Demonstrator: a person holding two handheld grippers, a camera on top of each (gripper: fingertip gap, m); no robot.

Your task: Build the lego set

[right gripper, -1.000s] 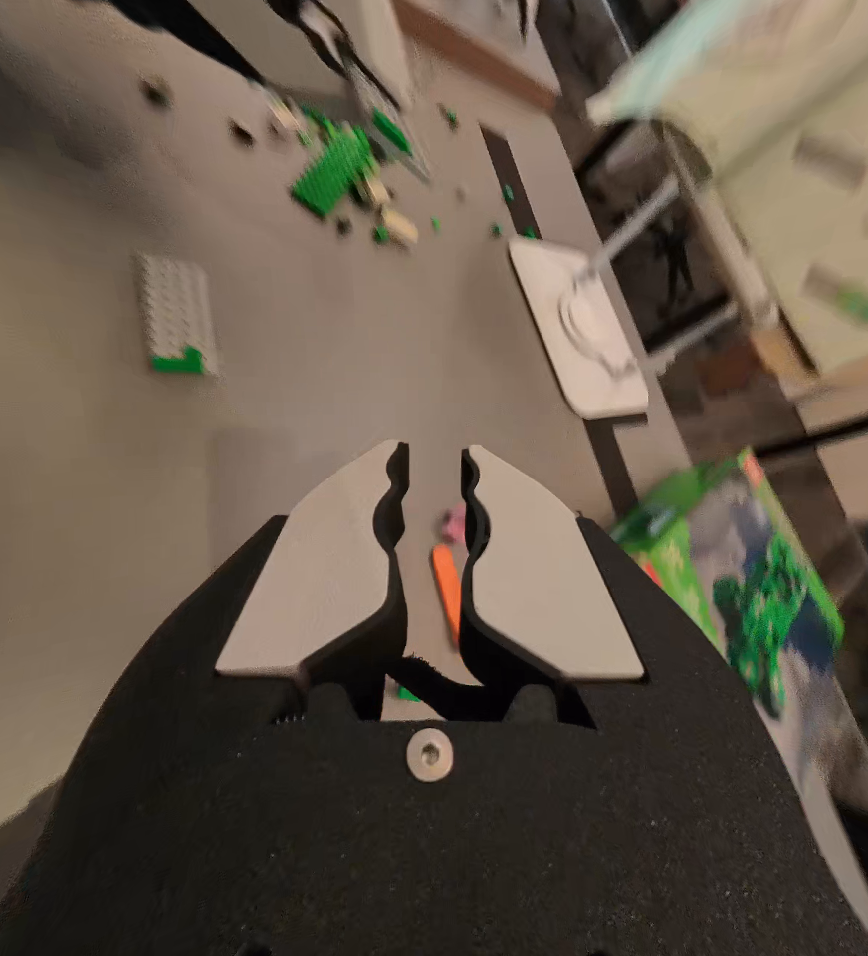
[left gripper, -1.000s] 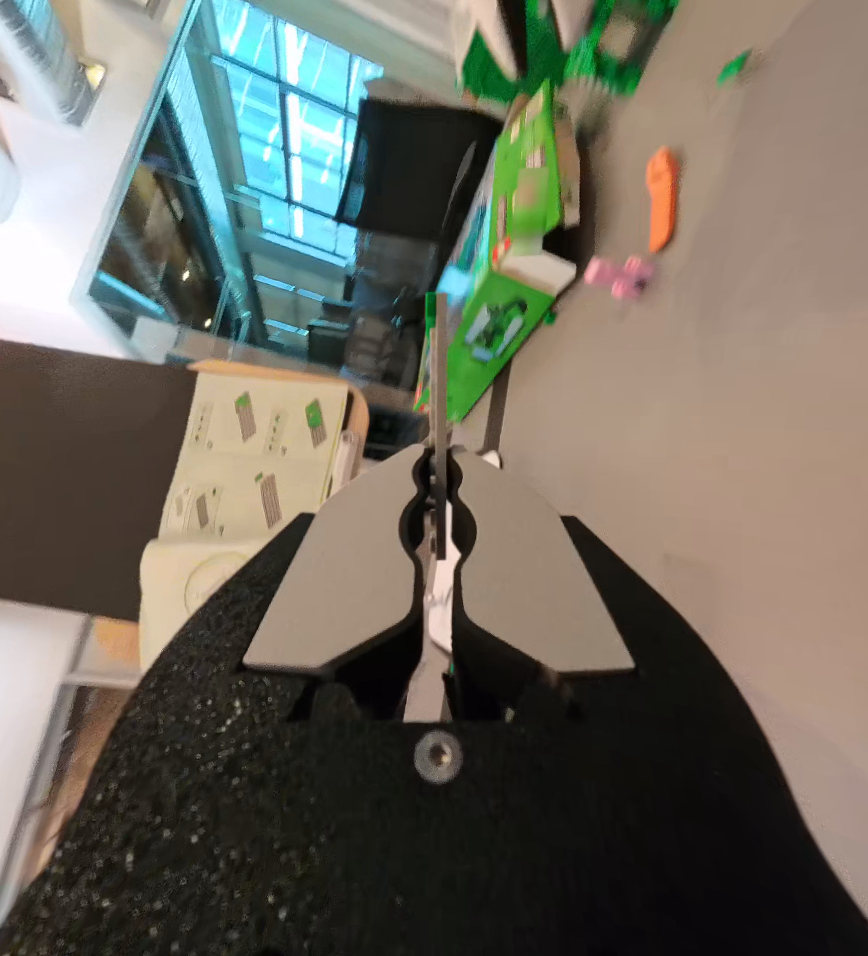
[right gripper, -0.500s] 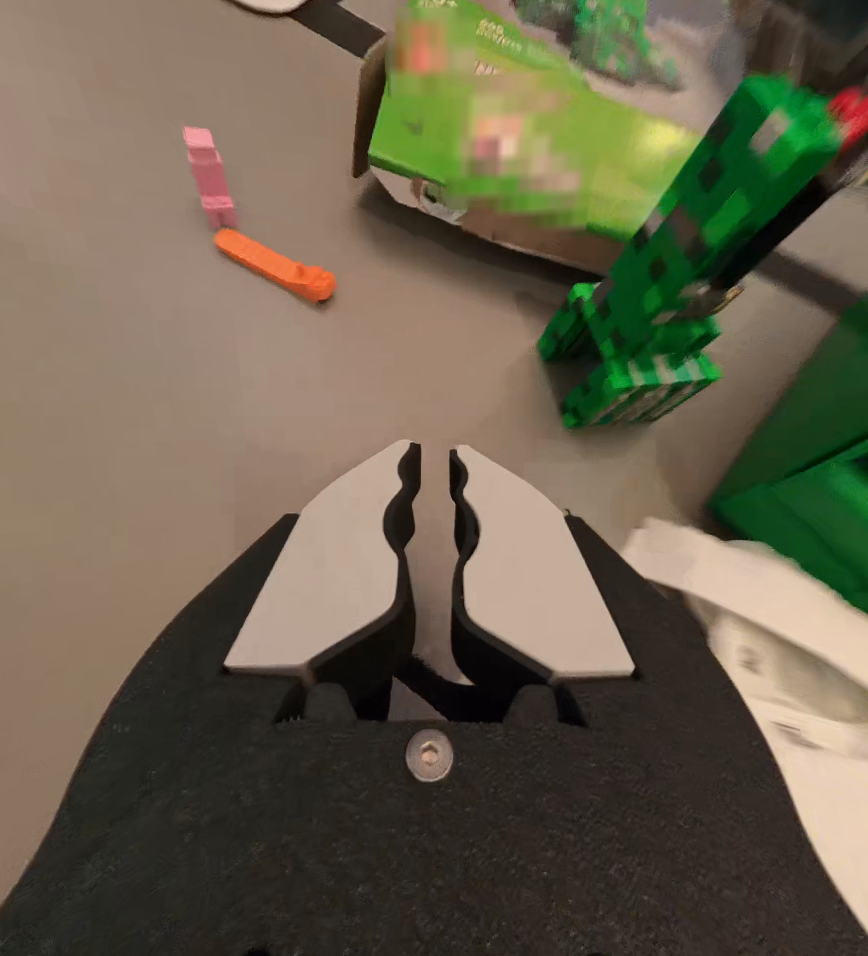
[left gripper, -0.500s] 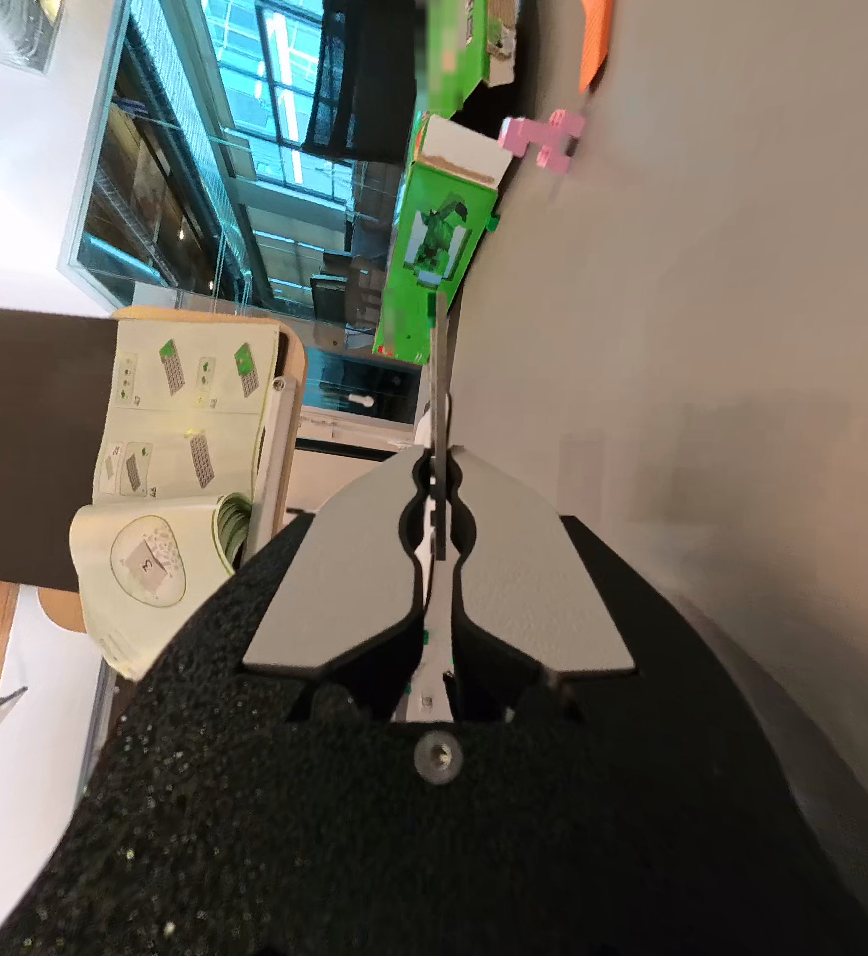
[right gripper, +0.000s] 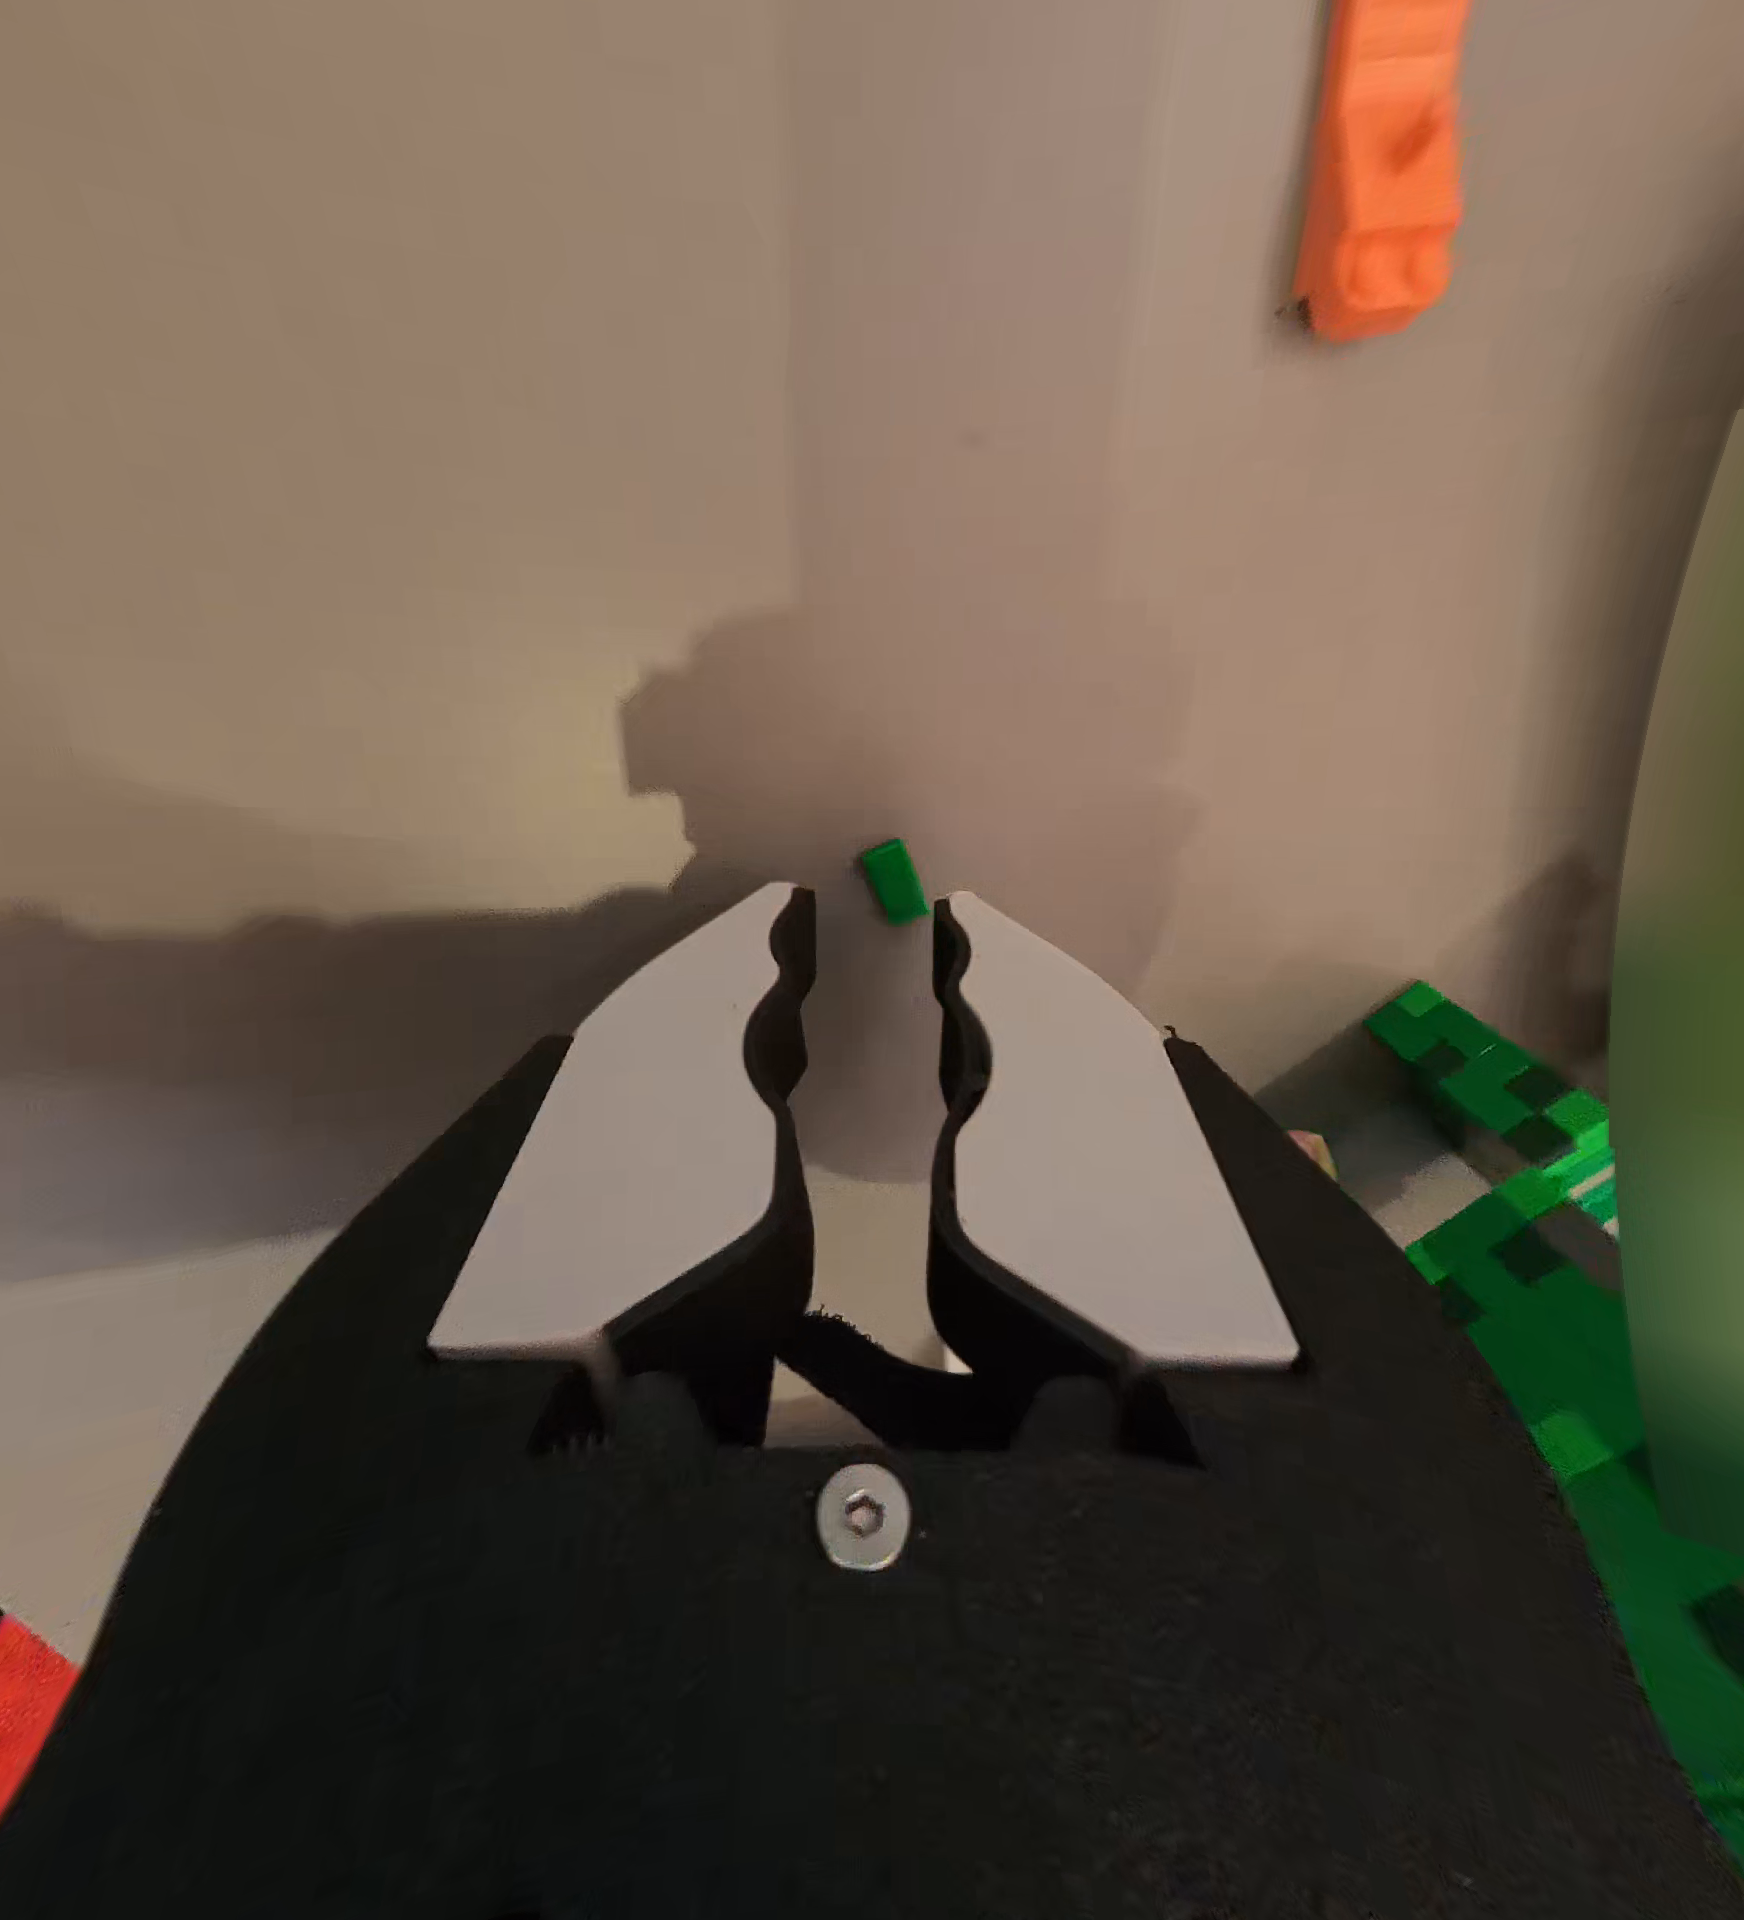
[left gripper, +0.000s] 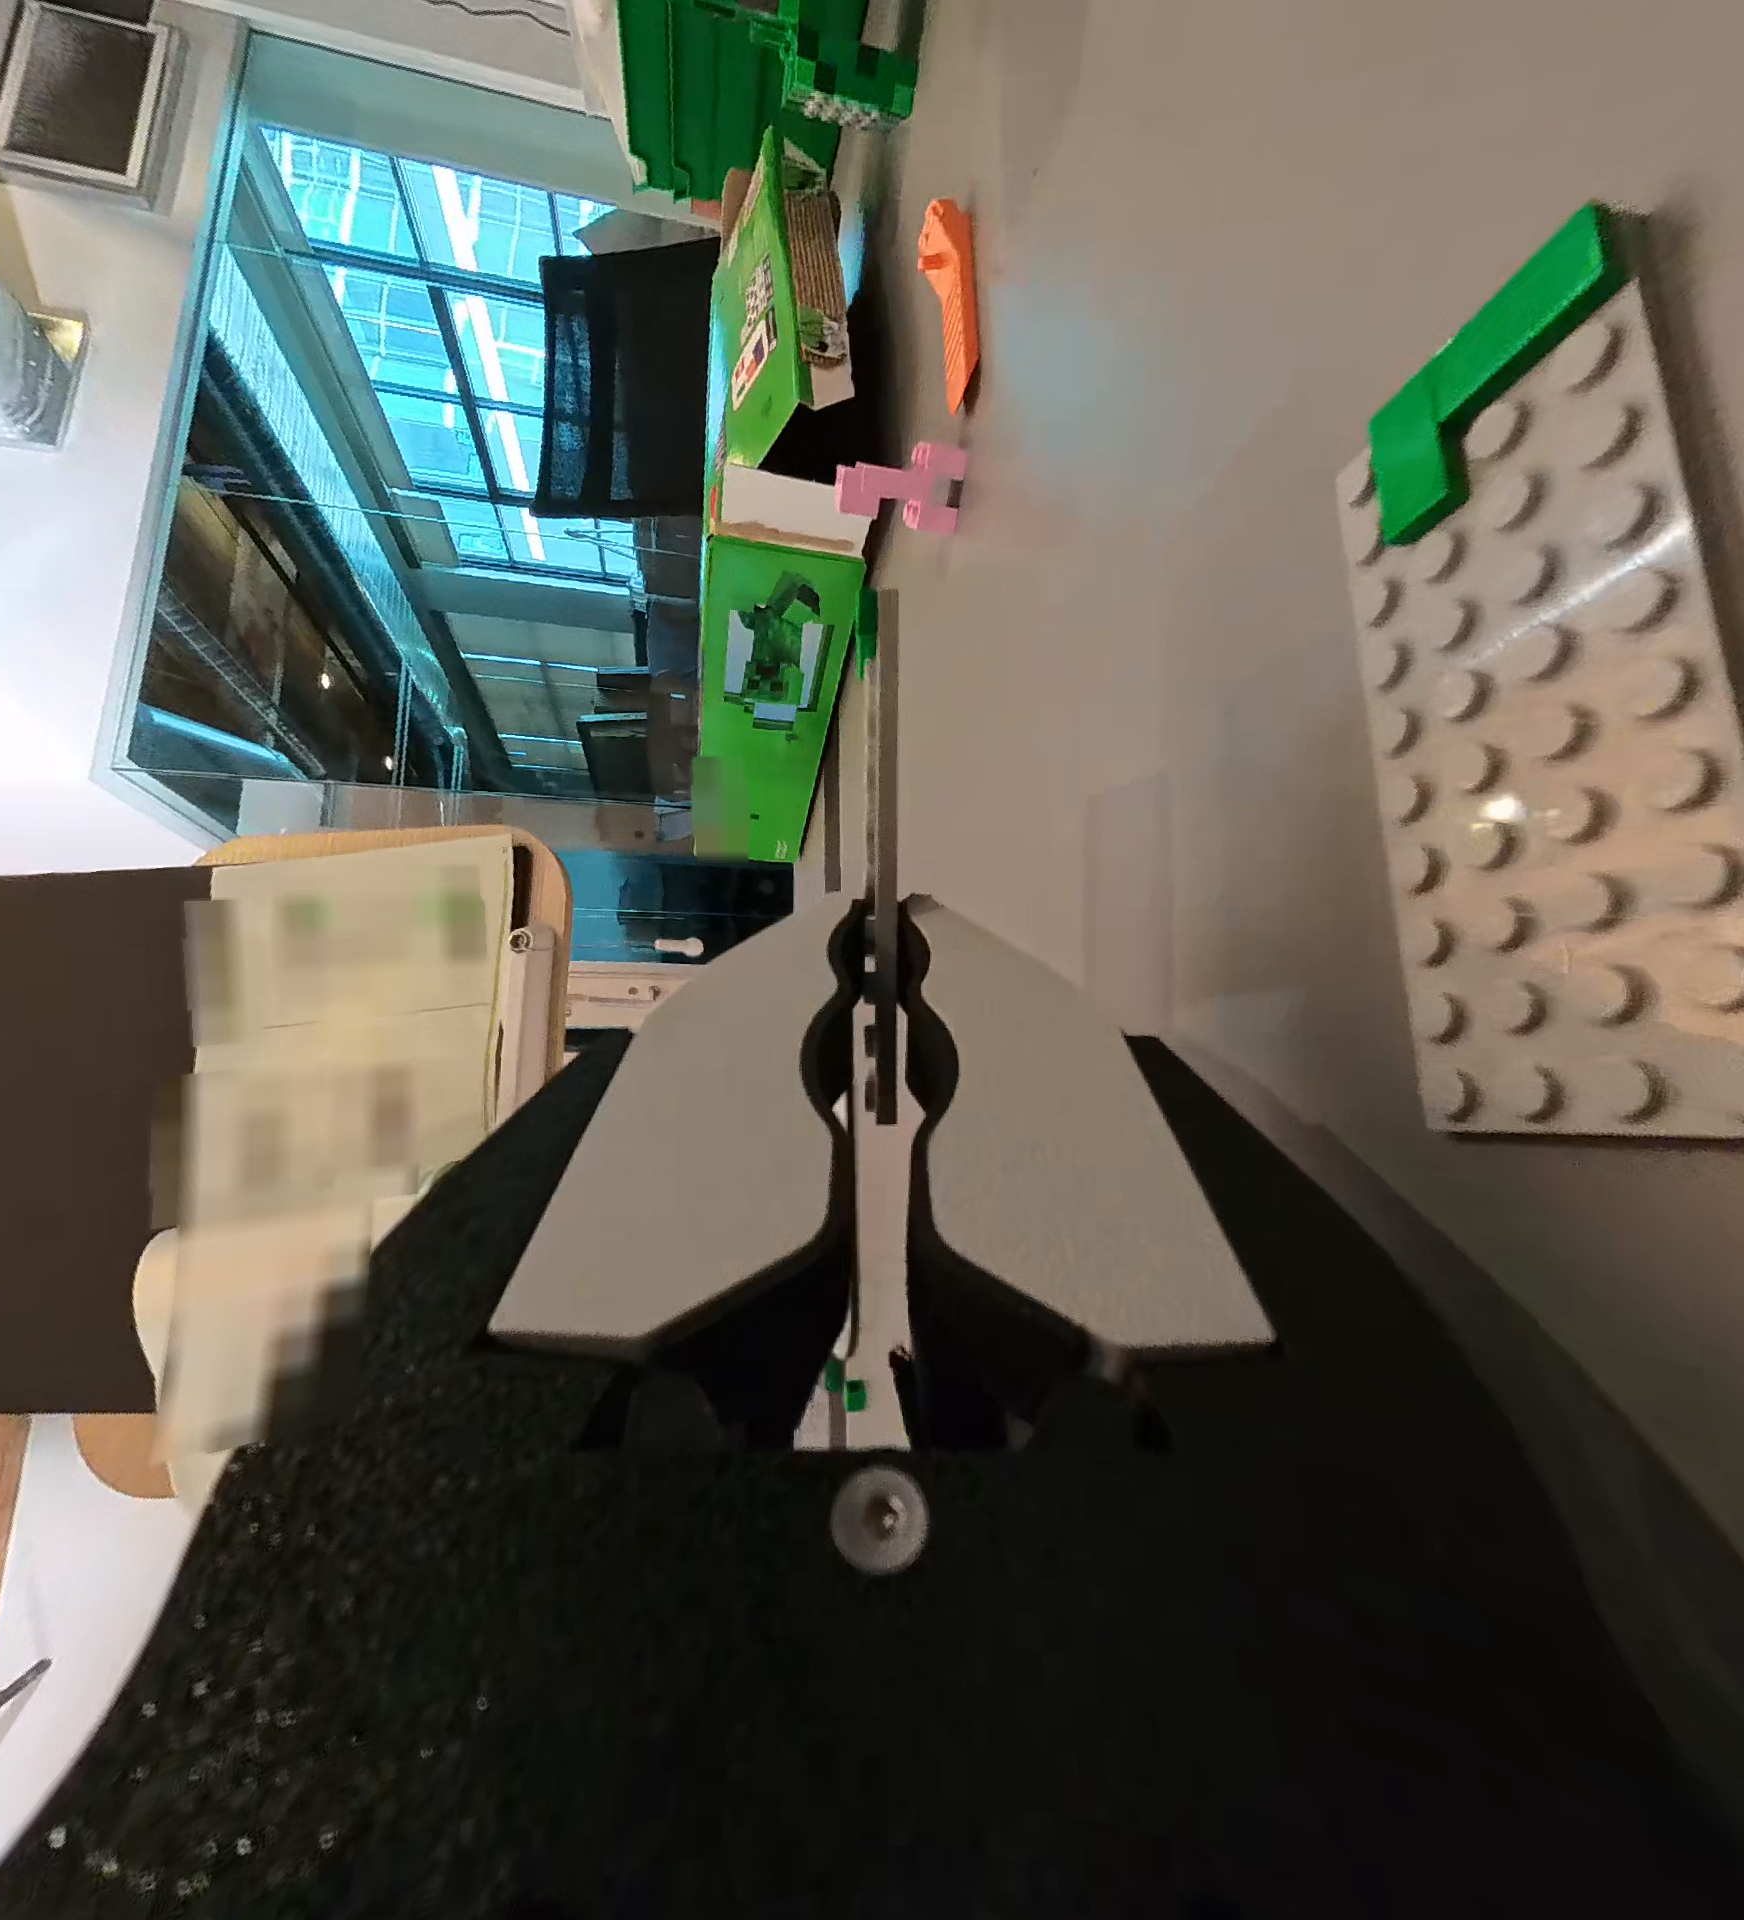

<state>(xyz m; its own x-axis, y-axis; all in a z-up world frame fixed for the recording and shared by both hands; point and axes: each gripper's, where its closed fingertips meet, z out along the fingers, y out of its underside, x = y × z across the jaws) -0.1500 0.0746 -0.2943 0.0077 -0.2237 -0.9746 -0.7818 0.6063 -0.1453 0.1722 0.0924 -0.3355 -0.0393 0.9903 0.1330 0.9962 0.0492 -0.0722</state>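
My left gripper point(left gripper: 884, 914) is shut on a thin grey Lego plate point(left gripper: 886, 790), held edge-on and sticking out past the fingertips. To its right a light grey studded baseplate point(left gripper: 1574, 790) lies on the table with a green L-shaped piece point(left gripper: 1470, 405) on its far corner. My right gripper point(right gripper: 873, 904) is open and empty, low over the table. A small green tile point(right gripper: 893, 880) lies just ahead of its fingertips, between them.
An orange brick separator point(left gripper: 953, 301) point(right gripper: 1382, 177), a pink Lego figure point(left gripper: 899, 488) and green set boxes point(left gripper: 764, 696) lie farther along the grey table point(left gripper: 1211, 623). An open instruction booklet point(left gripper: 348, 1039) stands at the left. A green blocky Lego build point(right gripper: 1533, 1195) stands right of my right gripper.
The left view has swung so the grey baseplate now shows at the right. My right gripper has moved down close to the table and opened a little wider around the small green tile.
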